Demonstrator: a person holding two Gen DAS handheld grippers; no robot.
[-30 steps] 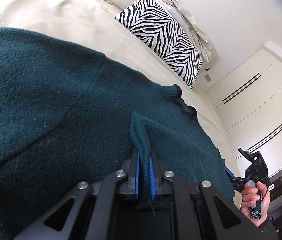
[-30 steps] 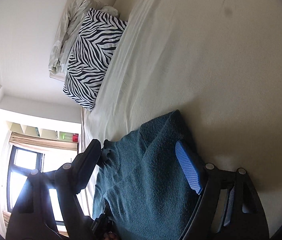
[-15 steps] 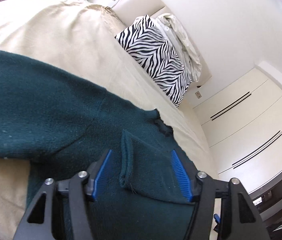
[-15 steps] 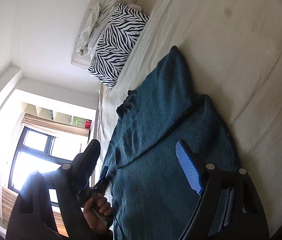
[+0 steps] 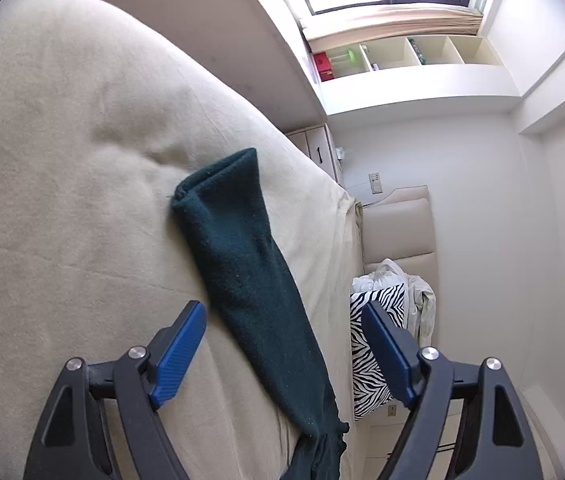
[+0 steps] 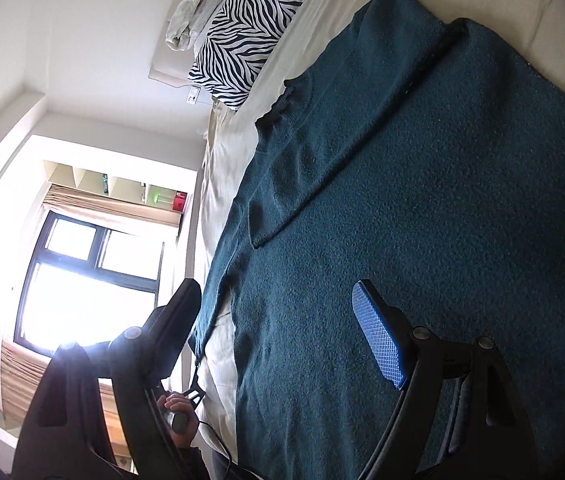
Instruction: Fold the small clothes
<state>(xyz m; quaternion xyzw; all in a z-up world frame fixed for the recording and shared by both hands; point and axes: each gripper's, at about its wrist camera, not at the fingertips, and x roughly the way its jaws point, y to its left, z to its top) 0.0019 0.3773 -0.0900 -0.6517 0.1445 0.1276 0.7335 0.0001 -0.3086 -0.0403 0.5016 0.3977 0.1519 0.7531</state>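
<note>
A dark teal knit sweater (image 6: pixel 422 184) lies flat on the beige bed sheet (image 6: pixel 226 168), one sleeve folded across its front. In the left wrist view its other sleeve (image 5: pixel 250 268) stretches straight out over the sheet (image 5: pixel 62 160). My left gripper (image 5: pixel 284 350) is open and empty, its blue pads either side of that sleeve and just above it. My right gripper (image 6: pixel 278 320) is open and empty, hovering over the sweater's lower body.
A zebra-striped pillow (image 6: pixel 250 24) and crumpled white bedding (image 6: pixel 194 4) lie at the padded headboard (image 5: pixel 398 232). The bed's edge runs beside a window (image 6: pixel 82 272) and wall shelves (image 5: pixel 402 56). A hand holding the other gripper's handle (image 6: pixel 178 412) shows beyond the bed.
My left gripper let go of the sweater fold, opened, and swung round to face the outstretched sleeve. My right gripper stayed open and drew closer over the sweater's body.
</note>
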